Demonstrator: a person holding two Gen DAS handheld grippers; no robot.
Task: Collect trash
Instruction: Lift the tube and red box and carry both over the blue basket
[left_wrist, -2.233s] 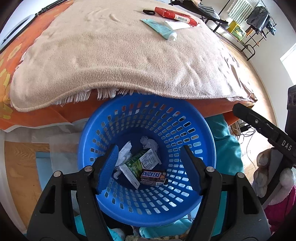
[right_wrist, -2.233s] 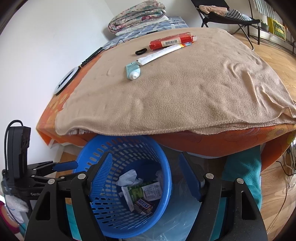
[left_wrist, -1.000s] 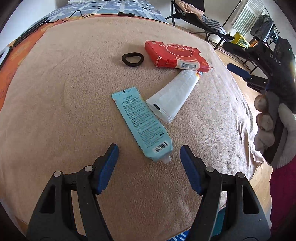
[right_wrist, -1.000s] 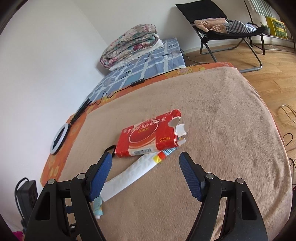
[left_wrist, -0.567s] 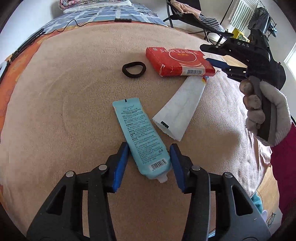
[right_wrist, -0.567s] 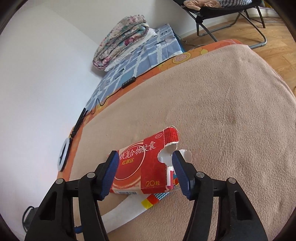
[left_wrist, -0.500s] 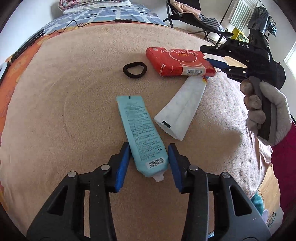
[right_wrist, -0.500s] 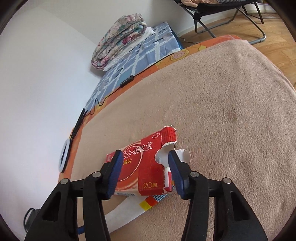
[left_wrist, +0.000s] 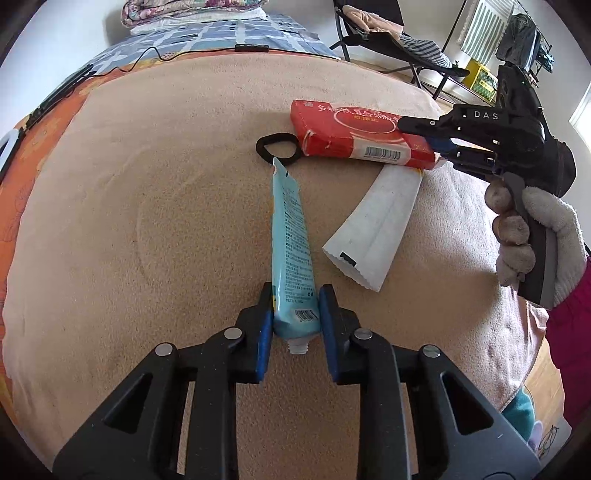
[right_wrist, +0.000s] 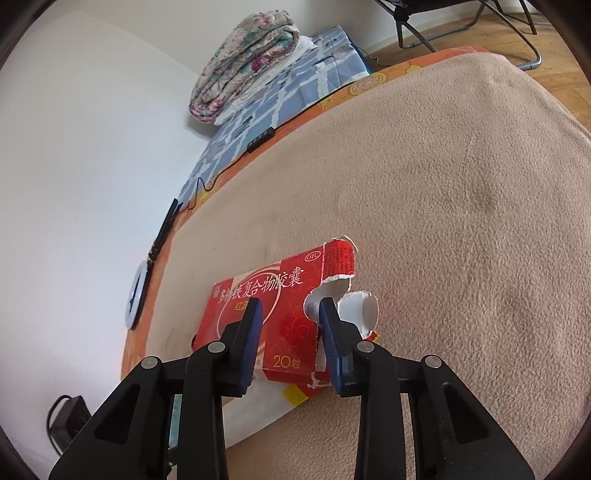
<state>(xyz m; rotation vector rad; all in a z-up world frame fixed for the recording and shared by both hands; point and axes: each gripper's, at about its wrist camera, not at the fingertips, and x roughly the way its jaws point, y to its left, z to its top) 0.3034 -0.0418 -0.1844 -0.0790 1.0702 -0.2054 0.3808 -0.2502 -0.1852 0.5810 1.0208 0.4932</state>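
A light blue tube (left_wrist: 291, 243) lies on the beige blanket (left_wrist: 166, 229); my left gripper (left_wrist: 295, 314) is shut on its cap end. A torn red medicine box (left_wrist: 354, 134) lies beyond it, partly over a white tube (left_wrist: 376, 229). My right gripper (right_wrist: 290, 314) is shut on the red box (right_wrist: 284, 321) near its torn end, and it shows in the left wrist view (left_wrist: 432, 140). A black hair tie (left_wrist: 277, 147) lies by the blue tube's far end.
A folded quilt (right_wrist: 243, 62) and a black remote (right_wrist: 260, 140) lie on the blue checked sheet at the far side. A folding chair (left_wrist: 391, 37) stands beyond the bed on the wooden floor. The blanket's edge drops off at the right (left_wrist: 517, 332).
Both grippers left the blue basket and moved over the bed. The left jaws closed on the blue tube and turned it straight. The right jaws closed on the red box.
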